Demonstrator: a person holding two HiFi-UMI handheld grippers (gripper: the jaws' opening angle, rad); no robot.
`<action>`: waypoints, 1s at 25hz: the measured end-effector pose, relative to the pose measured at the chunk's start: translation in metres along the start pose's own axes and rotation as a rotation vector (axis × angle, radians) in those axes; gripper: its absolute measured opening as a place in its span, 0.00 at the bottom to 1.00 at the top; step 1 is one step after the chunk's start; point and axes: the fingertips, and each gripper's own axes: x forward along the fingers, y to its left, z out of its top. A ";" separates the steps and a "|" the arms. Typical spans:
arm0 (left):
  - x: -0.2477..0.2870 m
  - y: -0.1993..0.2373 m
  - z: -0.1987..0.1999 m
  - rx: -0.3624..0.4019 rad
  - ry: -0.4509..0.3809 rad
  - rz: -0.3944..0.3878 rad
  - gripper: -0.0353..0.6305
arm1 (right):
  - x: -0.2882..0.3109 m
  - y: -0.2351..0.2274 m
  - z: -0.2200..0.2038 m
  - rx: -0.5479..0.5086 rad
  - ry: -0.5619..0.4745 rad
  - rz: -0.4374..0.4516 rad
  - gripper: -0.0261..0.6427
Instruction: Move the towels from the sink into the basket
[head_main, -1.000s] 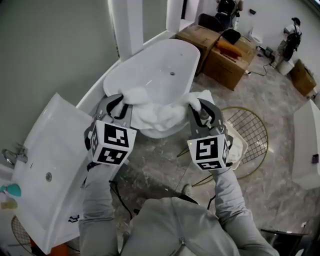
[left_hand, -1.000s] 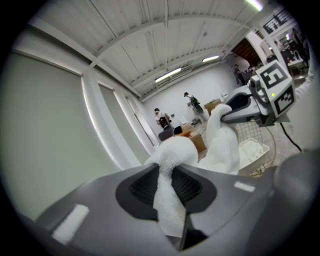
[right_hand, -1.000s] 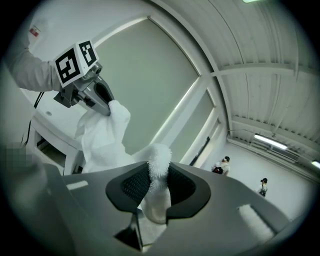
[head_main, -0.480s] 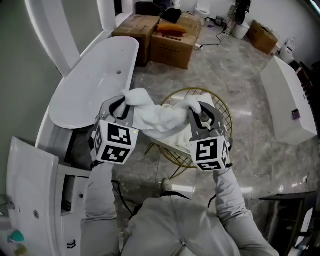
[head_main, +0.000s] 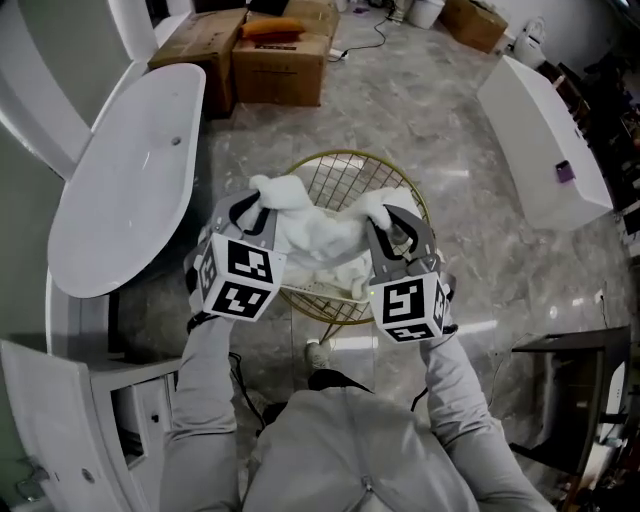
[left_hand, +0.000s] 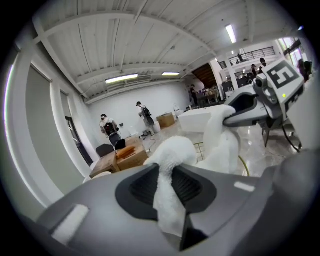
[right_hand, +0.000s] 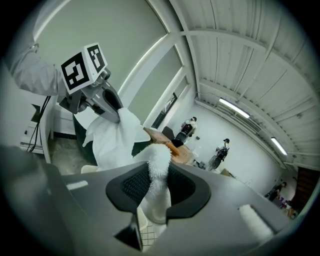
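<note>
- left gripper (head_main: 255, 207) was clenched on one end of a white towel (head_main: 318, 232) — terry bunched up between its dark pads in the left gripper view.
- right gripper (head_main: 385, 222) was clamped tight on the other end of the same towel, with fabric pinched between its pads.
- towel hung stretched between the two grippers, sagging in the middle, right above the gold wire basket (head_main: 345, 160).
- more white cloth showed in the basket under it — couldn't tell if the sag touched it.
- basket stood on the marble floor (head_main: 440, 100), near the white bathtub (head_main: 125, 190).
- sink (head_main: 45, 420) sat at the lower left of the head view, well apart from the towel.
- cardboard boxes (head_main: 275, 55) stood past the tub's far end.
- two people (left_hand: 107, 127) stood far back in the room.
- grey sleeves (head_main: 200, 390) ran up to both grippers.
</note>
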 end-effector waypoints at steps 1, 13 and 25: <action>0.012 -0.008 -0.007 0.002 0.019 -0.026 0.25 | 0.006 0.004 -0.011 0.006 0.021 0.012 0.17; 0.121 -0.084 -0.106 -0.009 0.207 -0.275 0.26 | 0.078 0.072 -0.139 0.154 0.242 0.182 0.17; 0.166 -0.113 -0.194 -0.003 0.414 -0.342 0.26 | 0.111 0.140 -0.232 0.283 0.493 0.304 0.17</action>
